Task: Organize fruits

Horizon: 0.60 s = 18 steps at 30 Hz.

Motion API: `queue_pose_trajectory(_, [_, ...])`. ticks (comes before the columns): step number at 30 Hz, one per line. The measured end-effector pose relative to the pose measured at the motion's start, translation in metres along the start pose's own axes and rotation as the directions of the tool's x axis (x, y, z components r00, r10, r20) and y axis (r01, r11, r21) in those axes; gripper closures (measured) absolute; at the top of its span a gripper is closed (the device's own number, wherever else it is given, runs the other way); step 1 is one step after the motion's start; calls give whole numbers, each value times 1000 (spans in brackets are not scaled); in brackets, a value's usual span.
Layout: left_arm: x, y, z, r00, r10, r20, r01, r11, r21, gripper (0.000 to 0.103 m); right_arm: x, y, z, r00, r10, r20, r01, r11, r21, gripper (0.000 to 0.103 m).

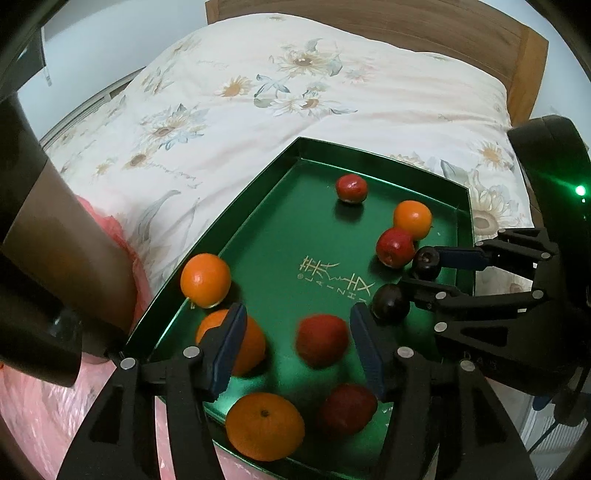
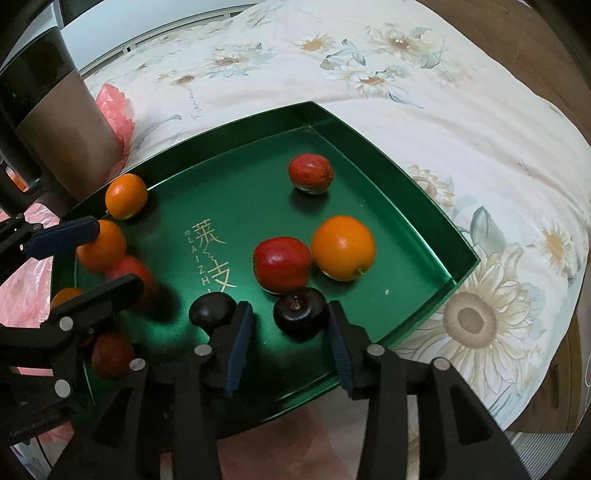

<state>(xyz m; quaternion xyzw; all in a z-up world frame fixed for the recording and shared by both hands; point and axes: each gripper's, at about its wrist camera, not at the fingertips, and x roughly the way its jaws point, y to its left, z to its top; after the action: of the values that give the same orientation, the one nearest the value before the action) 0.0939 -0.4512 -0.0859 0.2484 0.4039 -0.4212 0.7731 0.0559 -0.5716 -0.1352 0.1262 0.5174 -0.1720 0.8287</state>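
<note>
A green tray [image 1: 258, 221] on the bed holds oranges, red apples and two dark plums. My left gripper [image 1: 299, 347] is open, its jaws on either side of a blurred red apple [image 1: 322, 339] with gaps on both sides. An orange [image 1: 236, 343] lies behind its left finger. Another orange [image 1: 265, 426] and a red apple [image 1: 347, 408] lie nearer. My right gripper [image 2: 291, 332] is open around a dark plum [image 2: 301, 312]; the second plum [image 2: 212, 308] sits left of its left finger. In the left wrist view the right gripper [image 1: 421, 280] comes in from the right.
The tray [image 2: 388, 177] rests on a sunflower-print quilt [image 1: 258, 92]. More fruit: a red apple [image 2: 310, 173], an orange [image 2: 343, 247], a red apple [image 2: 282, 264], an orange [image 2: 126, 196]. A pink plastic bag [image 2: 114, 107] and a dark cylinder [image 2: 55, 122] stand at the left. A wooden headboard [image 1: 406, 26] is behind.
</note>
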Motion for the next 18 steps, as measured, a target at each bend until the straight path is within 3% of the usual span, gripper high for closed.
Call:
queue_pose_trajectory(4, [-4,2,-2,1000,-5,8,6,1000,-3,51,-2,1,-1,1000,-8,6,8,1000,-1,48])
queue_pose_trajectory(14, [-31,16,-13,999,-16,48,19,999,-47,50,-28,12,-8,997,-28,68,27,1000,12,29])
queue_pose_trajectory(16, [-38,19,-18,998,-17,57,20,998,-54,49,-34,18,-10,996,-28,82,27,1000,9,23])
queue_pose_trajectory(18, [-46,24,-25,998,-13,68,17,998,-67,47,-41,29,-11,994,-27,102,27,1000,0,1])
